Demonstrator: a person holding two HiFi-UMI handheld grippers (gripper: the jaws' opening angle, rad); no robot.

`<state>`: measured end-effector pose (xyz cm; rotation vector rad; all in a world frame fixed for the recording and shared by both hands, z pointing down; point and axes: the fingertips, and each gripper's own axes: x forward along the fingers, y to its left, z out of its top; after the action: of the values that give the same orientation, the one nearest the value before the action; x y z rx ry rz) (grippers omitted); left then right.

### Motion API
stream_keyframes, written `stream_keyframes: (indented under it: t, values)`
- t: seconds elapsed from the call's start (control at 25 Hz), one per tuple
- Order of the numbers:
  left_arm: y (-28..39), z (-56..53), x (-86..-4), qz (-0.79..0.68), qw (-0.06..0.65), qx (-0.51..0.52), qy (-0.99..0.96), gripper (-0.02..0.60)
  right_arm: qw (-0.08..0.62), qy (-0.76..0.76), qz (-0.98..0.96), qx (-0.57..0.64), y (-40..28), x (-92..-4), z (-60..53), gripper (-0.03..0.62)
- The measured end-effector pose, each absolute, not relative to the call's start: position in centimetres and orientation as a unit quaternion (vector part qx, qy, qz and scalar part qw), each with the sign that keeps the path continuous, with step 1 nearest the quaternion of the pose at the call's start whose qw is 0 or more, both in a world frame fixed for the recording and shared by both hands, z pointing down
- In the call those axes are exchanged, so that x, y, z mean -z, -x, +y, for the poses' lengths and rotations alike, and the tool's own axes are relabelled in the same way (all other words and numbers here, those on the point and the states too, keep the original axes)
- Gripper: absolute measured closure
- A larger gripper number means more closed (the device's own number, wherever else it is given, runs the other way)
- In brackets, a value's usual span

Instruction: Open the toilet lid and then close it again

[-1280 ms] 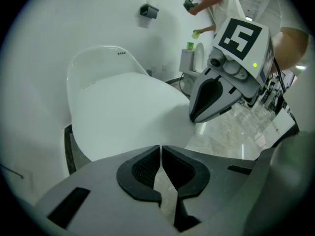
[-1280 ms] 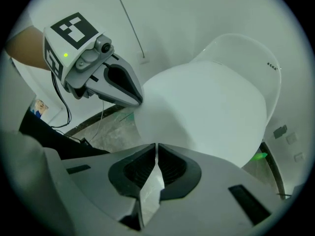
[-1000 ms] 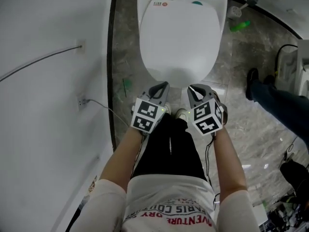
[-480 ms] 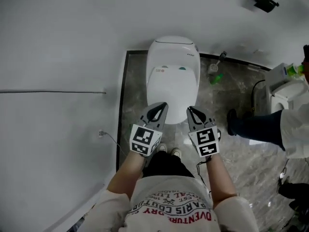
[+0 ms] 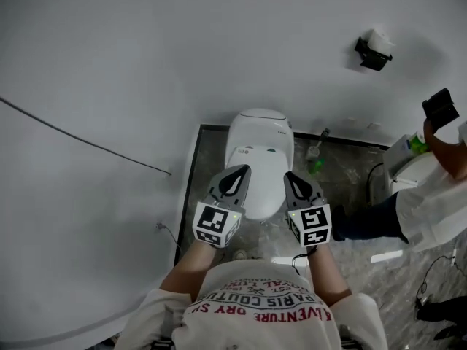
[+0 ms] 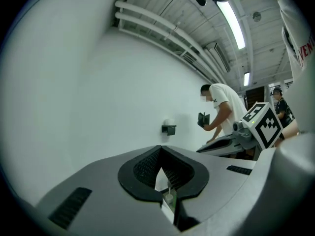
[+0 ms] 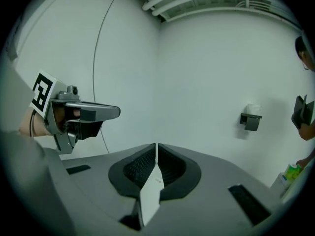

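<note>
white plastic fills the middle of your head view: the toilet (image 5: 261,131) stands against the white wall (image 5: 109,49) on a grey stone floor (image 5: 357,232). its lid (image 5: 261,179) lies flat over the seat, closed. you hold both tools out in front of you, high above the toilet's front end and well clear of it, one to each side of the lid as you look down.

your left tool (image 5: 236,172) has its jaws pressed together and holds nothing. in the left gripper view its dark ribbed pads (image 6: 145,167) meet at the tip, with only bare wall beyond them. your right tool (image 5: 291,176) is narrow too. in the right gripper view its pads (image 7: 138,168) are drawn in to a hairline slit, and nothing sits in it. each tool shows in the other's view, just beside it and about level with it.

a thin cable (image 5: 80,138) runs slantwise across the wall on your left. a small dark holder (image 5: 372,52) is fixed to the wall off to the right, with something white on top. a green bottle (image 5: 315,168) stands on the floor just right of the toilet's base. at the right edge another person (image 5: 430,203) in a white top leans over a white fixture (image 5: 408,170), with a dark object (image 5: 440,106) in one hand.
</note>
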<state>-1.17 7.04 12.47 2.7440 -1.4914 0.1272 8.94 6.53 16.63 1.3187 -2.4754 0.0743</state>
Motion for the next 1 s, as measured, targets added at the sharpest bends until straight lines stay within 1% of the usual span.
stream_keyframes:
  t: [0.08, 0.24, 0.4, 0.72, 1.0]
  values:
    - [1.9, 7.2, -11.4, -0.482, -0.001, -0.039, -0.875, 0.575, 0.146, -0.473, -0.869, -0.02, -9.1, -15.4, 6.9, 0.569]
    - [3.2, 7.5, -10.7, -0.49, -0.009, -0.037, -0.871, 0.575, 0.129, -0.492, -0.861, -0.007, -9.7, -14.2, 7.3, 0.571]
    - [4.4, 8.1, -11.1, -0.496, -0.002, -0.033, -0.868, 0.575, 0.124, -0.499, -0.858, -0.008, -9.5, -14.2, 7.5, 0.572]
    - [3.8, 8.2, -11.2, -0.493, -0.017, -0.042, -0.869, 0.575, 0.13, -0.505, -0.853, -0.014, -9.3, -14.7, 7.6, 0.577]
    - [4.1, 7.8, -12.1, -0.493, -0.006, -0.04, -0.869, 0.575, 0.123, -0.508, -0.852, -0.02, -9.2, -15.0, 7.2, 0.577]
